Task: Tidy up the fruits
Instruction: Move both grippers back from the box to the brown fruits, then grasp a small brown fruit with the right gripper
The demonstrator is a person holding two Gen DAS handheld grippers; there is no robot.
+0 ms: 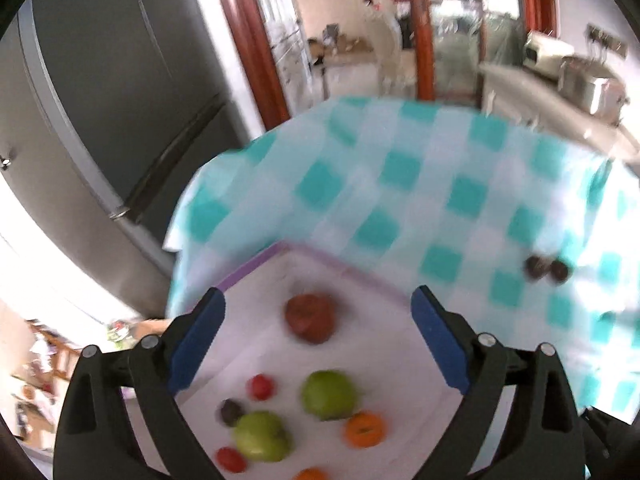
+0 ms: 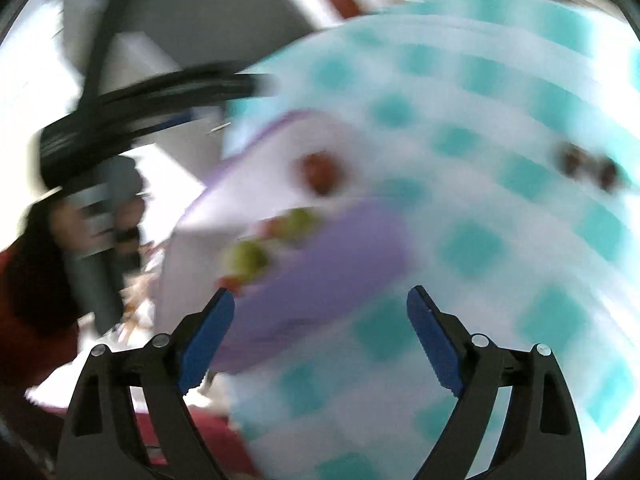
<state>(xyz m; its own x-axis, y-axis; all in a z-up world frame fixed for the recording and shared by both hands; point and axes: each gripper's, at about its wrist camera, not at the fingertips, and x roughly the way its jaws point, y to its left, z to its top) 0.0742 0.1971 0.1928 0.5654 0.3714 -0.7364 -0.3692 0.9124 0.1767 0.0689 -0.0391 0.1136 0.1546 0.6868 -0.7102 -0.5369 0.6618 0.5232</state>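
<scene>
Fruit lies scattered in a white, purple-rimmed tray (image 1: 360,268) on a teal-checked tablecloth (image 1: 400,184): a reddish-brown fruit (image 1: 310,318) toward 12 o'clock, two green apples (image 1: 329,395) nearer the camera, small red fruits (image 1: 262,386) at 9 o'clock and an orange one (image 1: 365,429) at 5 o'clock. Two dark fruits (image 1: 546,269) sit on the cloth at 2 o'clock, well apart from the tray. The left gripper (image 1: 318,340) hangs above the tray, jaws spread wide and empty. The right gripper (image 2: 320,340), also spread and empty, hovers over the cloth in a motion-blurred view.
</scene>
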